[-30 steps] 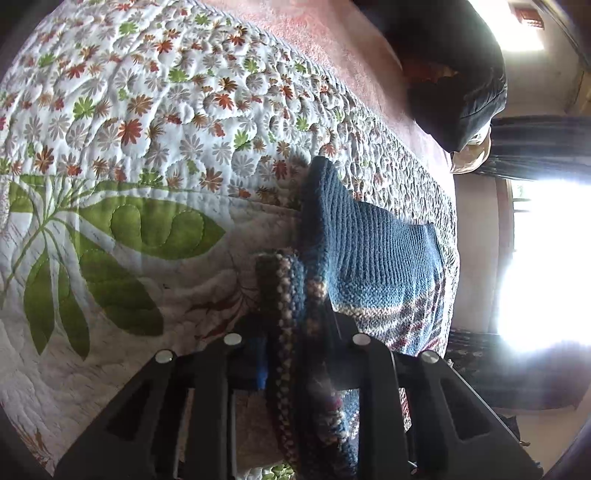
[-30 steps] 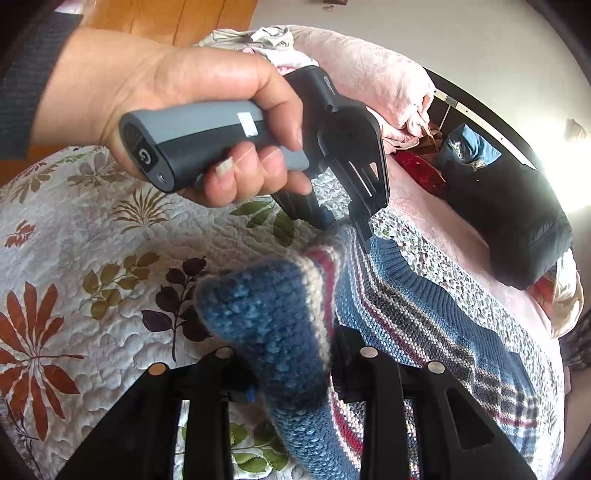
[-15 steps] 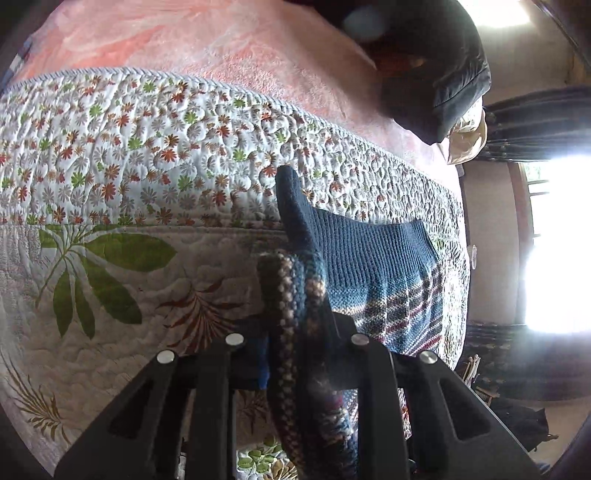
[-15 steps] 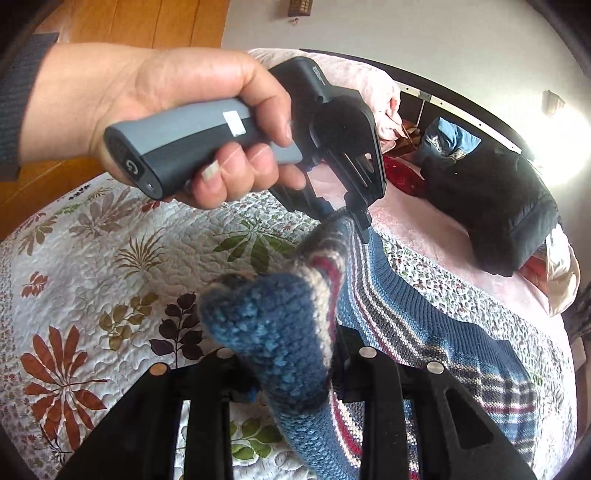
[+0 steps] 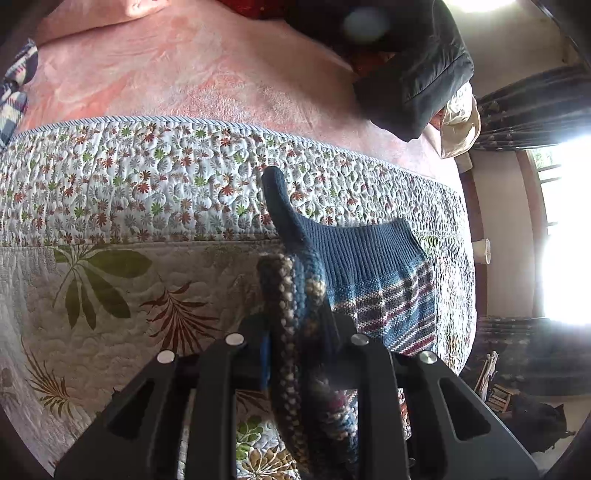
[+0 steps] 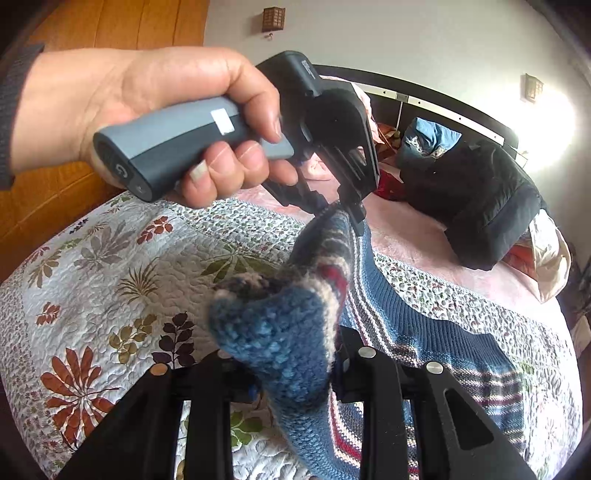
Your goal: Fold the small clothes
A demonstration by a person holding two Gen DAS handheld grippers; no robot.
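A small blue knitted sweater [image 5: 373, 258] with red and white stripes hangs partly lifted over the floral quilt [image 5: 129, 192]. My left gripper [image 5: 299, 332] is shut on a bunched edge of it. In the right wrist view the sweater [image 6: 424, 332] stretches from my right gripper [image 6: 295, 354], shut on a thick blue fold, up to the left gripper [image 6: 347, 210], which a hand [image 6: 155, 110] holds above the bed. The sweater's far end rests on the quilt [image 6: 92, 295].
A pink blanket [image 5: 184, 74] covers the far part of the bed. A black padded jacket [image 6: 480, 199] and other clothes lie near the dark headboard [image 6: 443, 110]. A wooden door [image 6: 110, 29] stands at left. A bright window [image 5: 565, 240] is at right.
Both grippers have risen and tilted, lifting the held sweater edge higher off the quilt. More of the pink blanket and the wall shows now. Both grips are unchanged.
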